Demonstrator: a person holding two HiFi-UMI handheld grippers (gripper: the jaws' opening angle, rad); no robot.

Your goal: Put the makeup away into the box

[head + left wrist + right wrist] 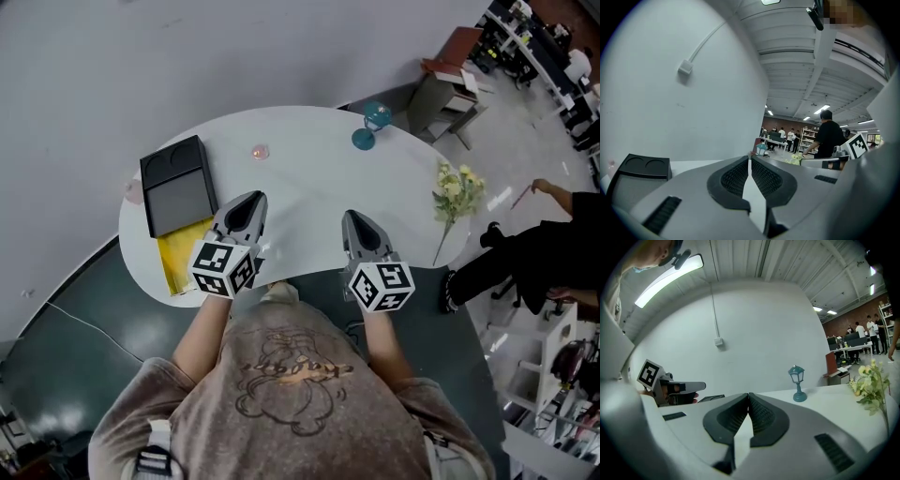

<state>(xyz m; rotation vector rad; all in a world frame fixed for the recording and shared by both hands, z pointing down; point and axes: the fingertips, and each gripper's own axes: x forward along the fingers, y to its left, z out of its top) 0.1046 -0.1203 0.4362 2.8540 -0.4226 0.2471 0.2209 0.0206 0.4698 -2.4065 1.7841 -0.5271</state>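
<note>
above the near edge of the white rounded table [309, 178], the left tongs [250, 197] and the right tongs [354, 217] hover side by side. each has its jaws pressed together with nothing between them, and neither touches anything on the table.

there are two tongs. there is one black rectangular box [176, 184] with two round recesses at its far end. it sits at 9 o'clock from the left tongs. one small pink round makeup piece [260, 151] lies on the bare table at 12 o'clock from the left tongs, apart from the box. one teal lantern figurine [372, 122] stands at 12 o'clock from the right tongs. one spray of pale yellow flowers [457, 192] lies at its 3 o'clock, by the table's edge.

a yellow sheet [178, 258] is partly covered by the box and by the left tongs' marker cube. a second pinkish thing [134, 192] peeks out at 9 o'clock of the box. it is mostly hidden, and what it is cannot be told. the left gripper view cuts the box off at its left edge.
</note>
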